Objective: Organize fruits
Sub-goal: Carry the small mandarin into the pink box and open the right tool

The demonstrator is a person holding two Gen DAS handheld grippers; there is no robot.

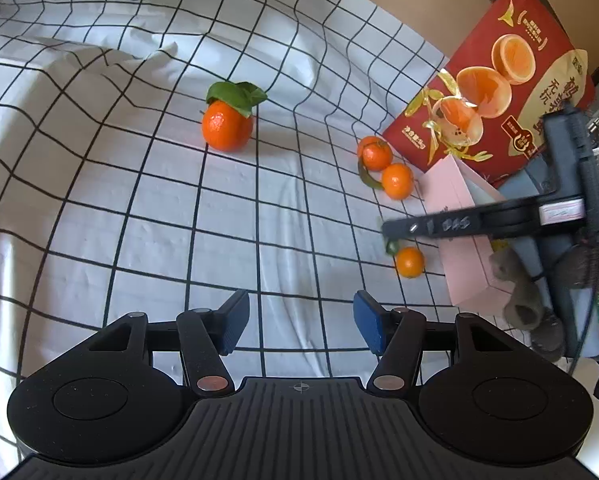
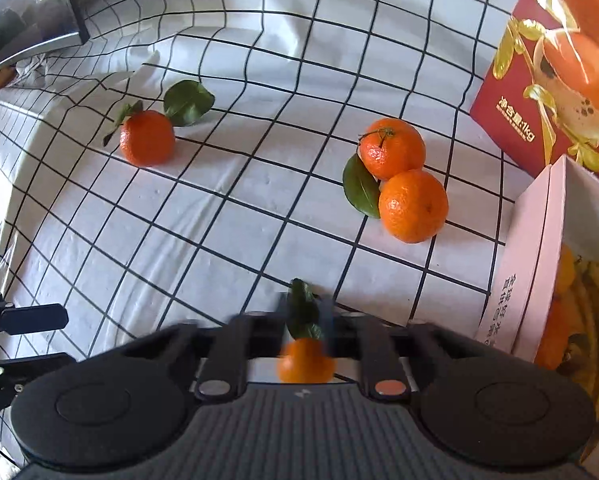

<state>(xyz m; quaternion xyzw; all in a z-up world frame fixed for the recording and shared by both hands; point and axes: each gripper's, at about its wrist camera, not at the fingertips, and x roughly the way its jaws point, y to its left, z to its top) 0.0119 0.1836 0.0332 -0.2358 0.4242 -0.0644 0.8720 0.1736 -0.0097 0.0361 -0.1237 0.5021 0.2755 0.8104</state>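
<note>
Surface: white cloth [image 1: 139, 216] with a black grid, rumpled at the far side, spread over the whole work area.
Left gripper [image 1: 301, 322]: jaws spread wide, blue pads well apart, nothing between them, hanging over bare cloth.
Right gripper [image 2: 305, 320]: jaws pinched nearly together on the leaf [image 2: 302, 310] of a small mandarin [image 2: 305, 360]; the fruit sits blurred just below the fingertips.
Same mandarin, left-wrist view: it lies beneath the dark finger of the right gripper, near the pink box [image 1: 465, 240].
Leafy mandarin [image 1: 227, 124]: alone, far left of the others, broad green leaves on top.
Paired mandarins [image 2: 403, 178]: touching each other, one leaf beside them, right of centre and near the boxes.
Pink box, right-wrist view: open at the near right, orange and yellow fruit inside.
Red carton [image 1: 495, 80]: at the far right behind the pink box, printed with peeled citrus.
</note>
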